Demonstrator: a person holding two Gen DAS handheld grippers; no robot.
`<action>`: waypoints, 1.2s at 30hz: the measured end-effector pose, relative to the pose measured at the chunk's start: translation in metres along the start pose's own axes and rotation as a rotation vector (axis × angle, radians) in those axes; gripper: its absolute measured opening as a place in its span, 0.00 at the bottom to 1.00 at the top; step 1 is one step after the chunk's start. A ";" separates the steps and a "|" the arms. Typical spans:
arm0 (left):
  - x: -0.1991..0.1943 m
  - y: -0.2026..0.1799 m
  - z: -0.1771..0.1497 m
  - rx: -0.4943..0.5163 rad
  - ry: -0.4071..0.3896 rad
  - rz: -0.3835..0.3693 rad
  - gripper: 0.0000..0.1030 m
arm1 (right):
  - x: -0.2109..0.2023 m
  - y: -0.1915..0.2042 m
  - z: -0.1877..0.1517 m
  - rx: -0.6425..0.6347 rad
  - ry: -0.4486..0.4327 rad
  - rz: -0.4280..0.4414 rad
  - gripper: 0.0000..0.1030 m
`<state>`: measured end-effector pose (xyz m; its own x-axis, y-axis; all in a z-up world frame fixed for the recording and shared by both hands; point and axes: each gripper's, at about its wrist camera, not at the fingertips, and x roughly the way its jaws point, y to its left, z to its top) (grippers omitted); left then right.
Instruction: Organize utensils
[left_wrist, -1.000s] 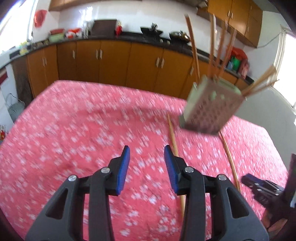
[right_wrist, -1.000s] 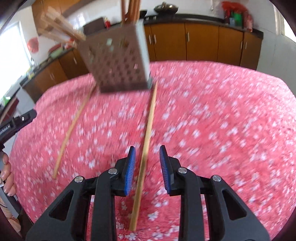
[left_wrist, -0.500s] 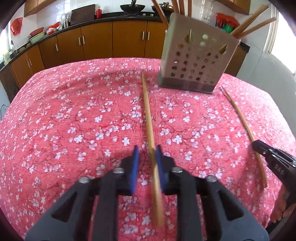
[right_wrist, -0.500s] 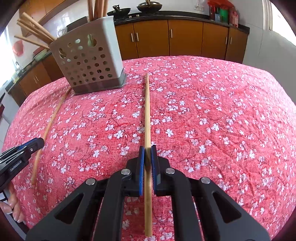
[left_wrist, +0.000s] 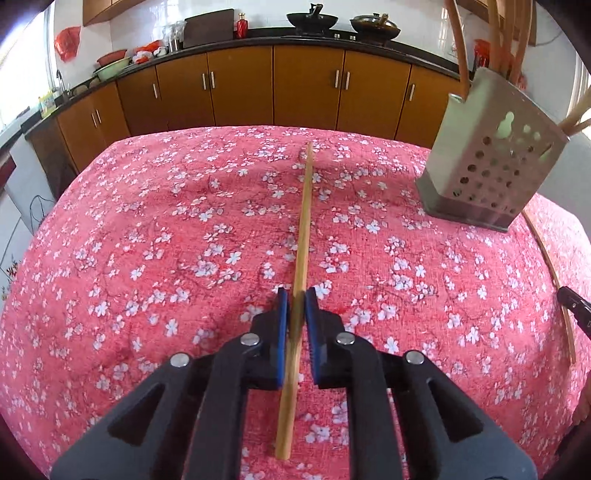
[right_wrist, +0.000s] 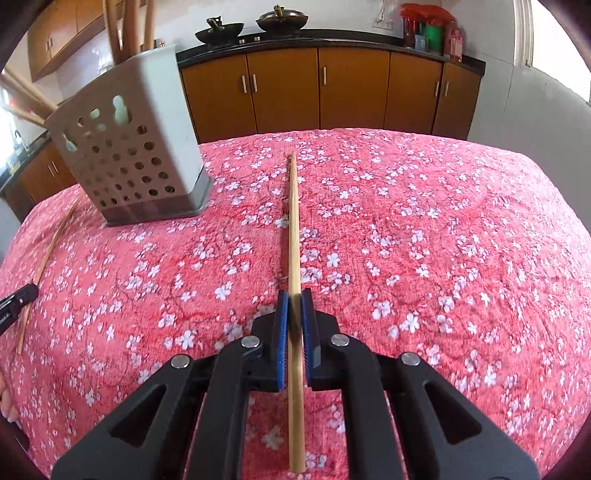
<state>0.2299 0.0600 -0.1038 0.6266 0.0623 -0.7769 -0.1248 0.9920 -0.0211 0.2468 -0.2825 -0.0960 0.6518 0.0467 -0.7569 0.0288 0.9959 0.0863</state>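
The left gripper (left_wrist: 294, 308) had its fingers (left_wrist: 282, 321) easing apart around a chopstick (left_wrist: 303, 229), which still lay between the pads and ran straight up the middle of the frame. The right gripper (right_wrist: 294, 310) was clamped on a second chopstick (right_wrist: 294, 221), likewise pointing up the centre of its frame. Both sticks lay lengthwise along the fingers, over the red flowered table (left_wrist: 147, 229). The perforated holder (left_wrist: 491, 173) stood at upper right in the left view and at upper left (right_wrist: 136, 155) in the right view, so each stick would probably have to swing inward and tip upright.
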 end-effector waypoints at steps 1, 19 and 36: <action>0.000 0.000 0.000 0.001 0.000 0.002 0.13 | 0.001 -0.001 0.001 0.001 0.000 0.002 0.08; 0.002 -0.004 0.001 -0.002 0.000 -0.002 0.13 | -0.001 0.002 -0.001 -0.008 -0.001 -0.008 0.08; 0.002 -0.004 0.002 -0.005 0.000 -0.005 0.13 | -0.001 0.000 0.000 -0.008 -0.001 -0.009 0.08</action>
<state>0.2330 0.0560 -0.1043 0.6270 0.0573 -0.7769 -0.1257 0.9917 -0.0284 0.2465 -0.2821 -0.0953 0.6524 0.0379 -0.7569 0.0288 0.9968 0.0747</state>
